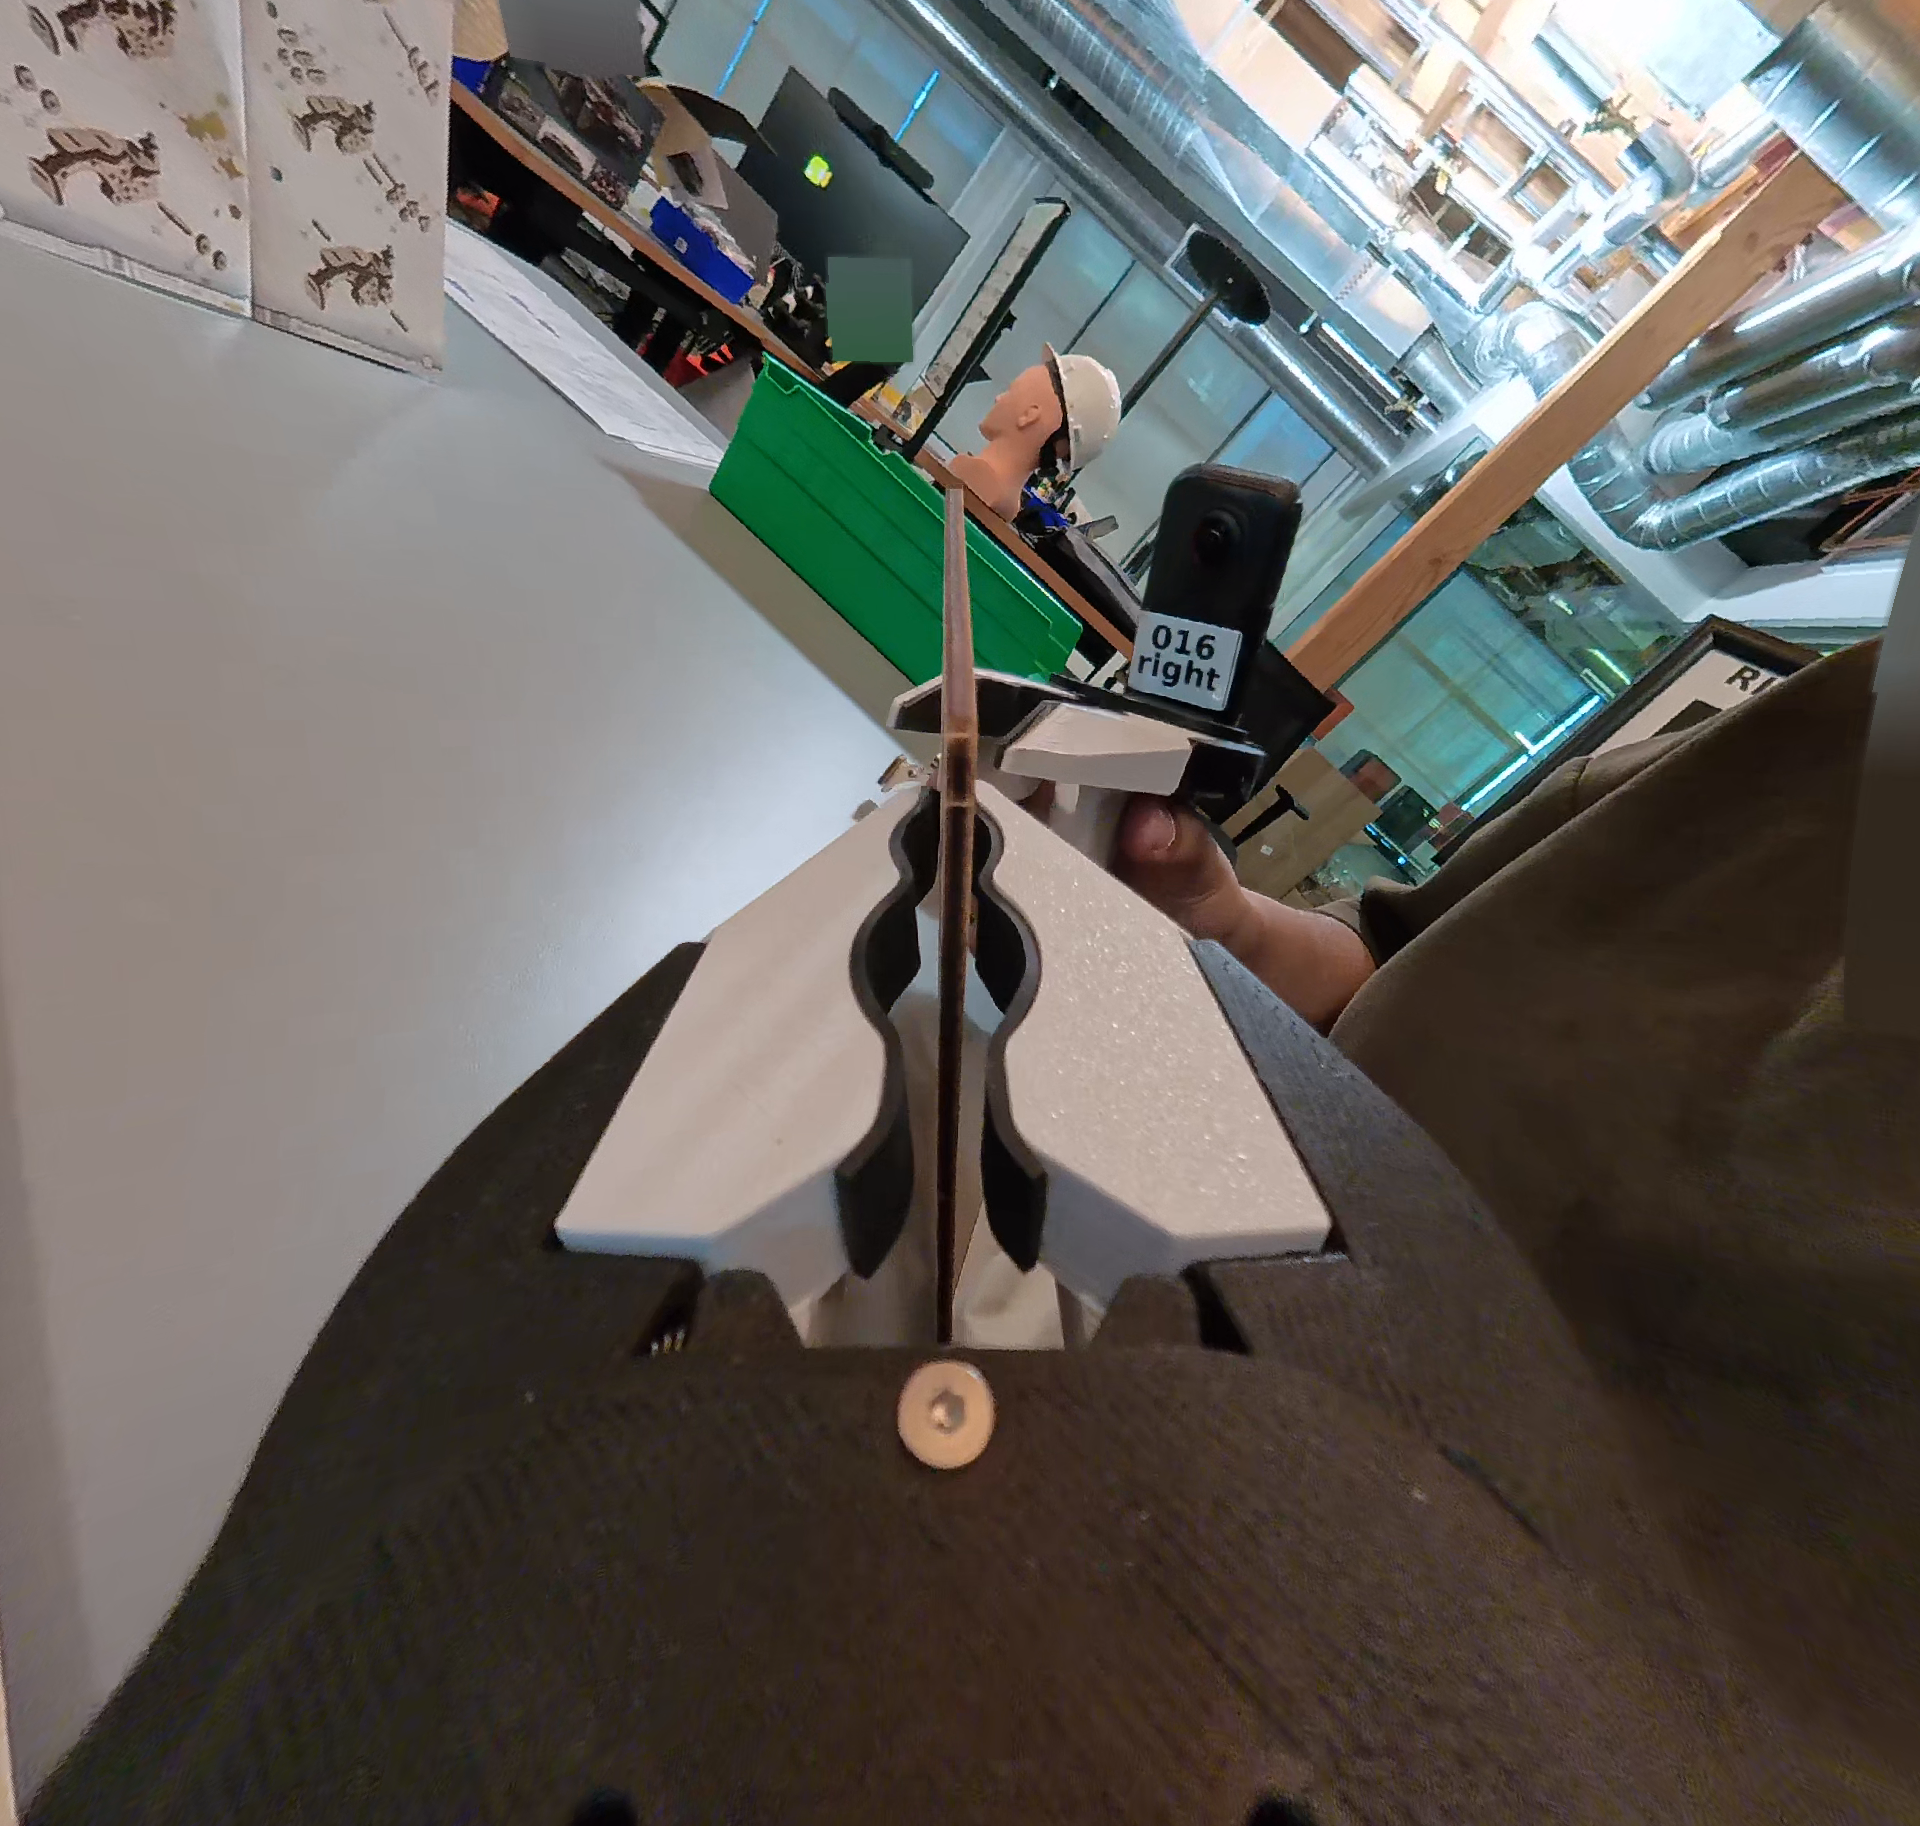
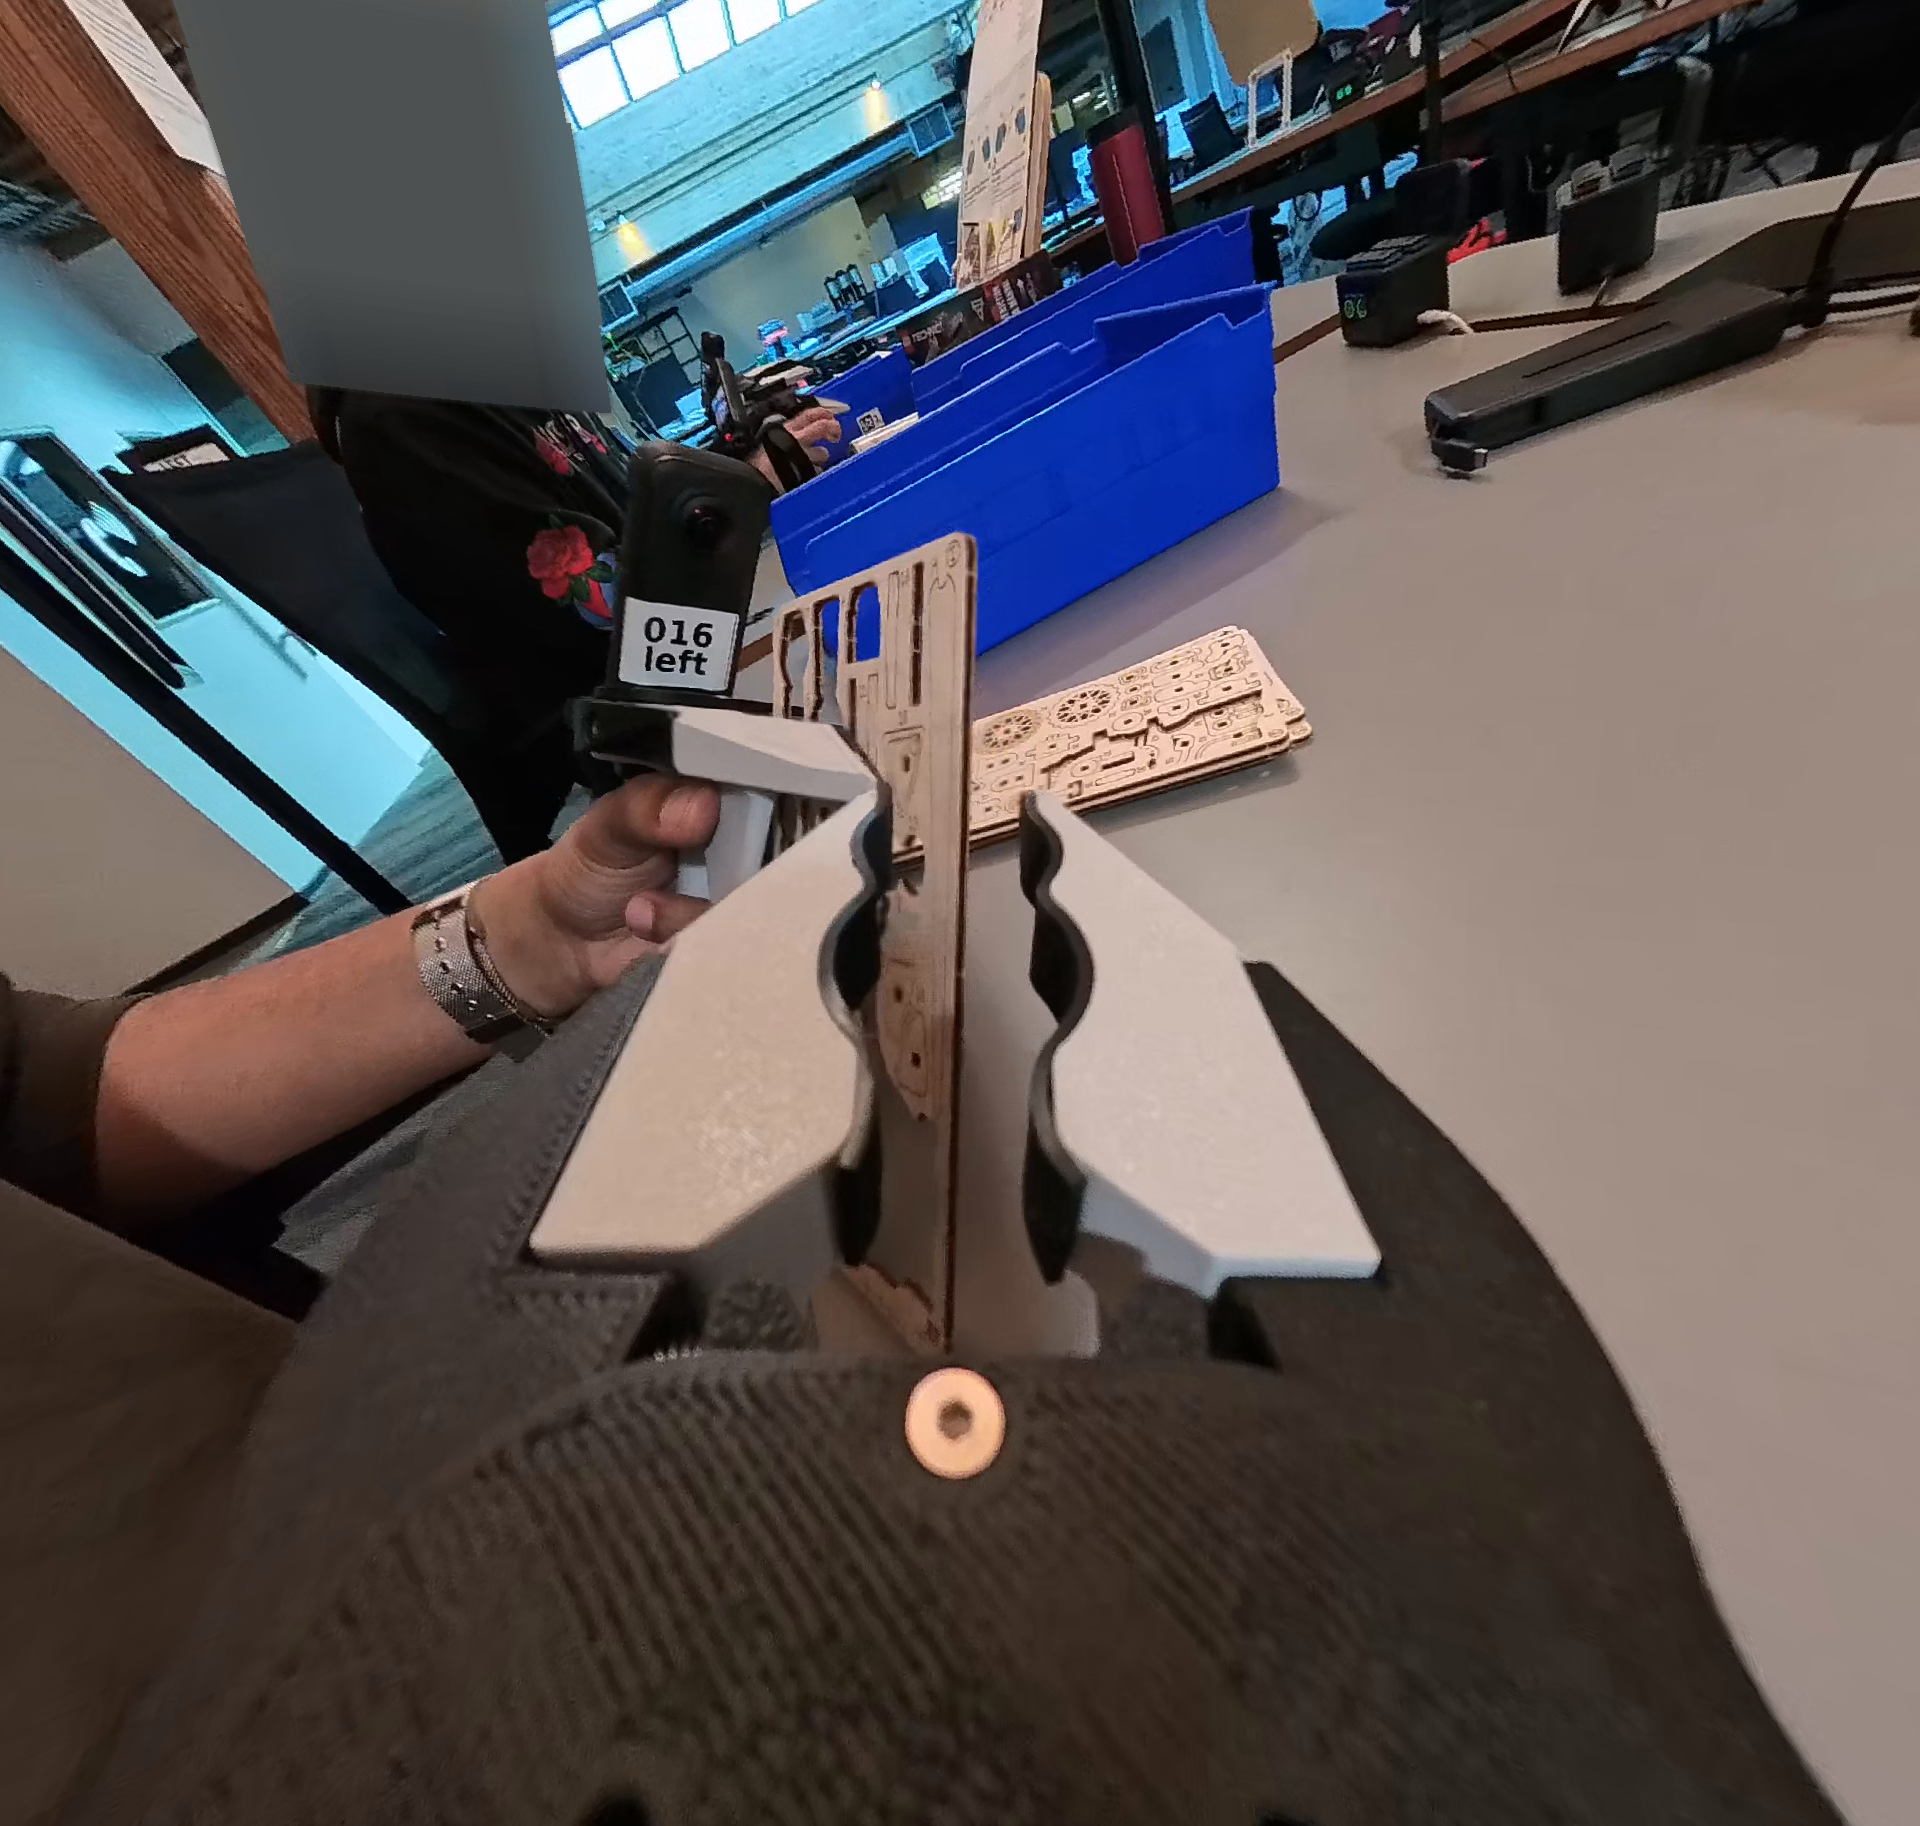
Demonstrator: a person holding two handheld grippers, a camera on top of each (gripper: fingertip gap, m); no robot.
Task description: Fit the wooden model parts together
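Note:
A thin laser-cut wooden sheet [image 1: 954, 633] of model parts is held upright above the grey table [image 2: 1558, 789]. My left gripper [image 1: 951, 802] is shut on the sheet's edge, seen edge-on between its fingers. In the right wrist view the sheet [image 2: 925, 727] stands between the fingers of my right gripper [image 2: 956, 826], which is open. The sheet leans against its left finger [image 2: 748, 1028] and the right finger [image 2: 1164, 1049] stands clear of it. The left gripper [image 2: 821, 753] shows there on the sheet's far side. The right gripper [image 1: 997, 727] shows in the left wrist view, straddling the sheet.
A stack of more wooden part sheets [image 2: 1143, 727] lies flat on the table beyond. Blue bins [image 2: 1091, 467] stand behind it and a black device [image 2: 1610, 374] at the far right. Instruction sheets [image 1: 208, 114] stand upright and a green bin [image 1: 883, 540] sits at the table's edge. My two grippers' fingertips are within a few centimetres of each other.

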